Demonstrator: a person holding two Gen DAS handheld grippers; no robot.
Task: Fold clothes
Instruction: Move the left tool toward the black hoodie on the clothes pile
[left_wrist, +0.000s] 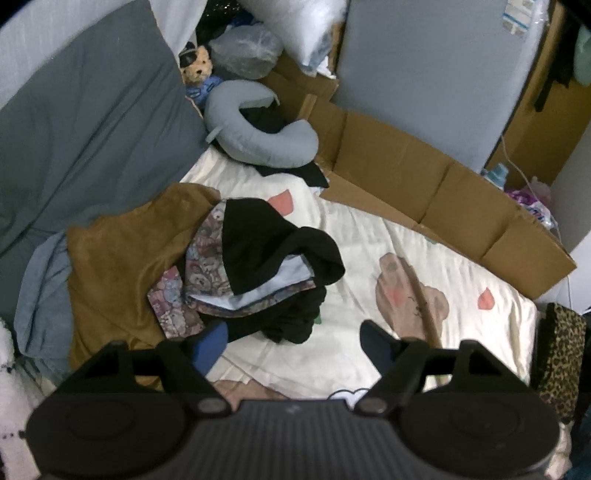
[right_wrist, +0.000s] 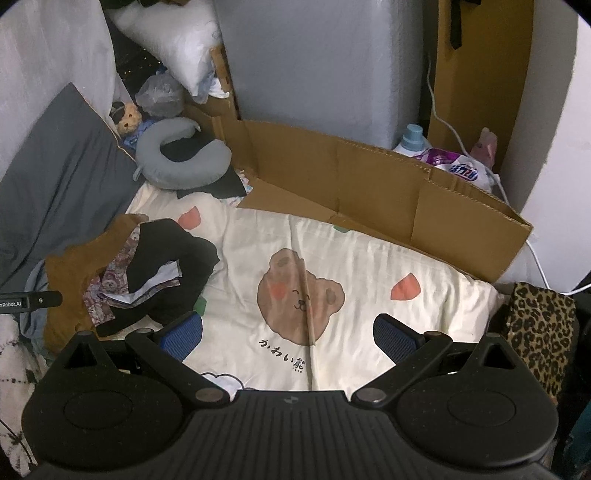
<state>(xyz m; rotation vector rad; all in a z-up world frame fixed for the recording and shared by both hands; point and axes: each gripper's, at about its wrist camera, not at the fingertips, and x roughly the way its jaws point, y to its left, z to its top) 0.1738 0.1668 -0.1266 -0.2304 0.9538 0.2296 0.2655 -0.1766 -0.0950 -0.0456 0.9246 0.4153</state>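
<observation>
Your left gripper (left_wrist: 293, 345) hangs over the cream bear-print quilt (left_wrist: 406, 243), jaws spread wide and holding nothing. Your right gripper (right_wrist: 288, 338) does the same above the printed bear face (right_wrist: 299, 295), fingers apart and empty. The clothes pile (left_wrist: 258, 266) sits on the left of the quilt: a black garment (left_wrist: 266, 236) on top, a patterned piece (left_wrist: 203, 258) under it, a brown one (left_wrist: 122, 266) beneath. The left gripper's near-left finger is just beside the pile's edge. Flattened cardboard (right_wrist: 369, 184) lines the far right edge, and a grey neck pillow (right_wrist: 177, 162) lies far left.
</observation>
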